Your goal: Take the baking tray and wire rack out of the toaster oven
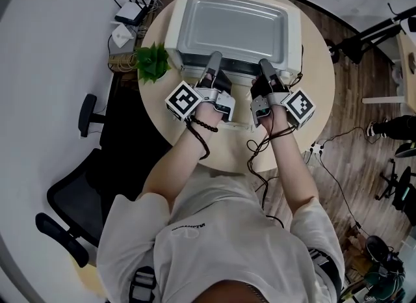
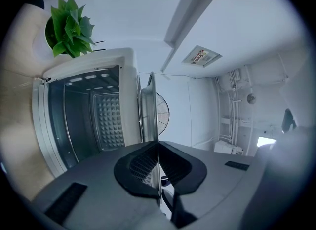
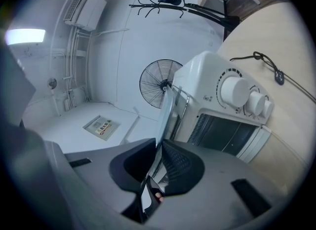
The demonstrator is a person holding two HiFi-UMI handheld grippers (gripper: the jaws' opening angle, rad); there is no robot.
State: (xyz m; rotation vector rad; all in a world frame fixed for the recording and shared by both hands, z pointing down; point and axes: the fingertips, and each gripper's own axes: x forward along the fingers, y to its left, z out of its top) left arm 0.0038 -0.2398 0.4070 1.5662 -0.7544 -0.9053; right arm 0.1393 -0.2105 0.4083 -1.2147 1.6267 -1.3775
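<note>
The silver baking tray (image 1: 234, 27) lies level over the top of the white toaster oven (image 1: 296, 35). Both grippers hold it by its near rim. My left gripper (image 1: 213, 61) is shut on the rim's left part, and my right gripper (image 1: 265, 67) is shut on its right part. In the left gripper view the tray (image 2: 149, 105) shows edge-on between the pads of the left gripper (image 2: 158, 147), beside the open, dark oven cavity (image 2: 84, 120). The right gripper view shows the tray's edge (image 3: 165, 110) in the right gripper (image 3: 160, 150). Thin wire bars (image 3: 185, 103) run between tray and oven top; I cannot tell if they are the rack.
The oven stands on a round pale table (image 1: 318, 80) with its glass door (image 3: 227, 135) folded down. A potted plant (image 1: 153, 61) sits left of the oven. A black cable (image 3: 266, 61) lies on the table by the knobs (image 3: 234, 91). An office chair (image 1: 78, 191) stands at the left.
</note>
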